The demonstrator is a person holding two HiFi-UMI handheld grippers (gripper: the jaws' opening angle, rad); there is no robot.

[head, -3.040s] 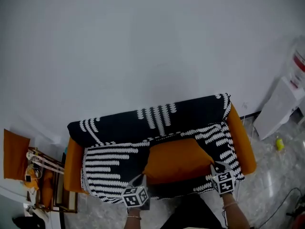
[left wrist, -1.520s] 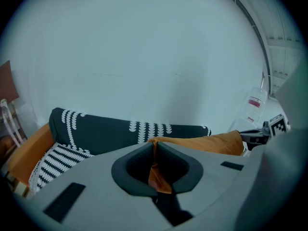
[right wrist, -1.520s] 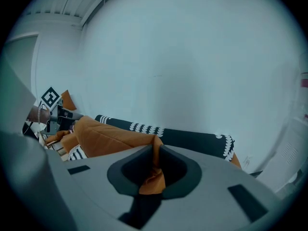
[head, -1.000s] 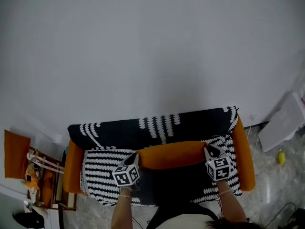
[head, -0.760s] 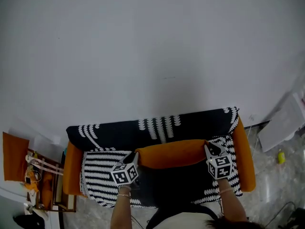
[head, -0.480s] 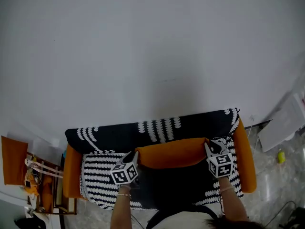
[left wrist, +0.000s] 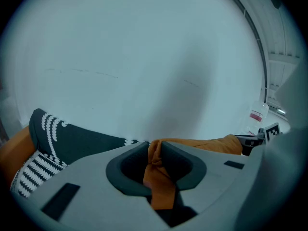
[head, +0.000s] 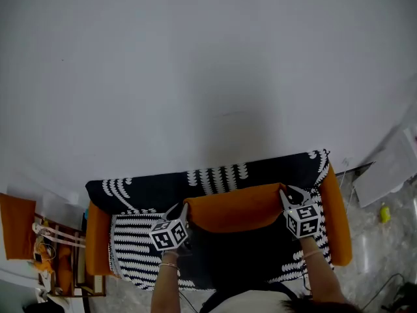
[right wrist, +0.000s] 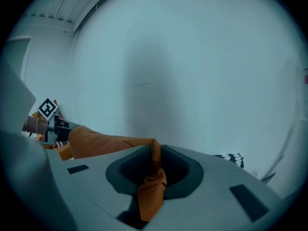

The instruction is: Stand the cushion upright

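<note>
An orange cushion stands on edge along the seat of the sofa, up against the black-and-white throw on the backrest. My left gripper pinches its left top corner, and the orange fabric shows squeezed between the jaws. My right gripper pinches the right top corner, with cloth bunched between its jaws. Both pairs of jaws have just been opening a little, with the fabric still between them. In the left gripper view the cushion runs off to the right towards the other gripper.
The sofa has orange arms and stands against a white wall. A cluttered side table and an orange item are at the left. White boxes and a small yellow object sit on the floor at the right.
The cushion lay tilted on the seat three seconds ago; now it stands on edge. Over the last second both grippers carried it a little farther towards the backrest.
</note>
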